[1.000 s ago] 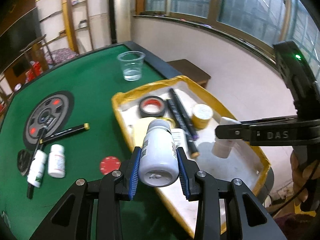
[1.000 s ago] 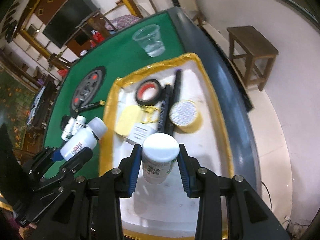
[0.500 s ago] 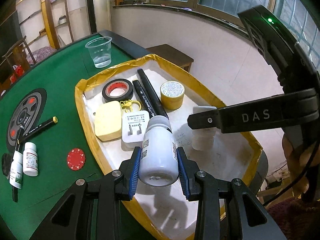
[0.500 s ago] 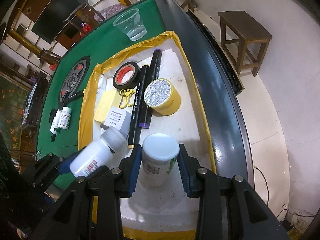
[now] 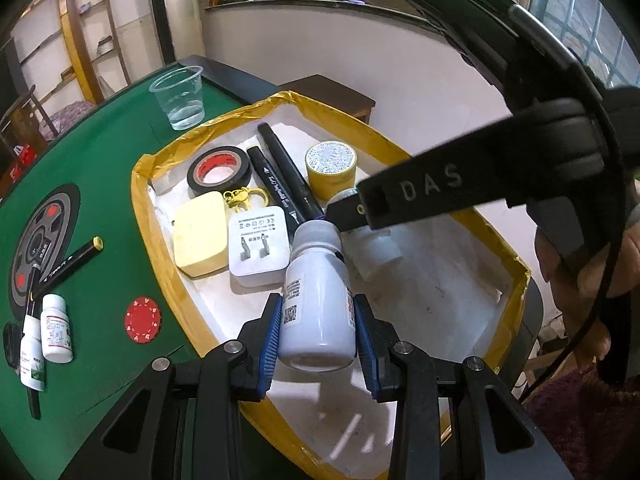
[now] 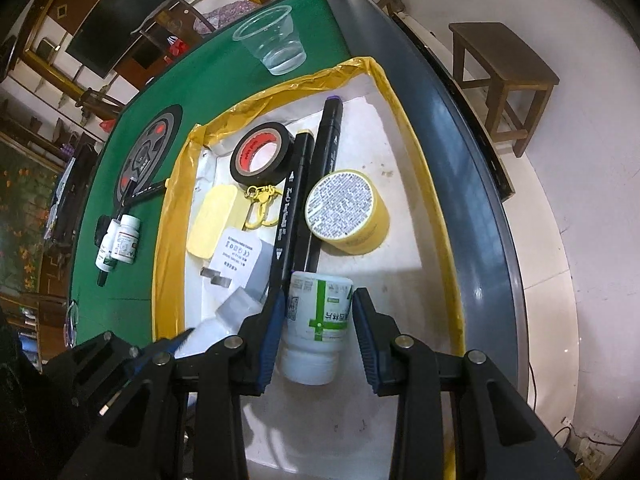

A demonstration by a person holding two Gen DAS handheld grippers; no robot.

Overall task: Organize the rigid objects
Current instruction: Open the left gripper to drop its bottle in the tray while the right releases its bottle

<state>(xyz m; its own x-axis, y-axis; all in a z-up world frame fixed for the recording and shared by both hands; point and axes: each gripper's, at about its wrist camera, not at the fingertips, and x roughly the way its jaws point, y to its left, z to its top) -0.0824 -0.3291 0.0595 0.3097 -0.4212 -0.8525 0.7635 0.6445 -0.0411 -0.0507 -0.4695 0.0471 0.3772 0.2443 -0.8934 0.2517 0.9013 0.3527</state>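
My left gripper [image 5: 316, 328] is shut on a white pill bottle [image 5: 316, 300], cap pointing away, held low over the near part of the yellow-rimmed tray [image 5: 140, 184]. My right gripper [image 6: 318, 328] is shut on a white bottle with a green label [image 6: 320, 320], cap toward the camera, just below the two black markers [image 6: 304, 184] in the tray [image 6: 172, 240]. Whether that bottle touches the tray floor I cannot tell. The right gripper's arm [image 5: 440, 188] crosses the left wrist view. The left gripper [image 6: 160, 352] and its bottle [image 6: 236, 316] show at lower left in the right wrist view.
The tray also holds a black tape roll [image 5: 219, 170], yellow tape roll [image 5: 331, 168], yellow case [image 5: 200, 240], white plug [image 5: 258, 244] and gold clasp [image 5: 244, 196]. On the green table lie two small bottles [image 5: 56, 328], a marker [image 5: 68, 264], a red chip [image 5: 143, 320] and a plastic cup [image 5: 178, 96].
Both grippers have sunk toward the tray with their bottles. The left one came from the tray's edge to over its inside and rolled a little. The right bottle now sits lower, by the markers.
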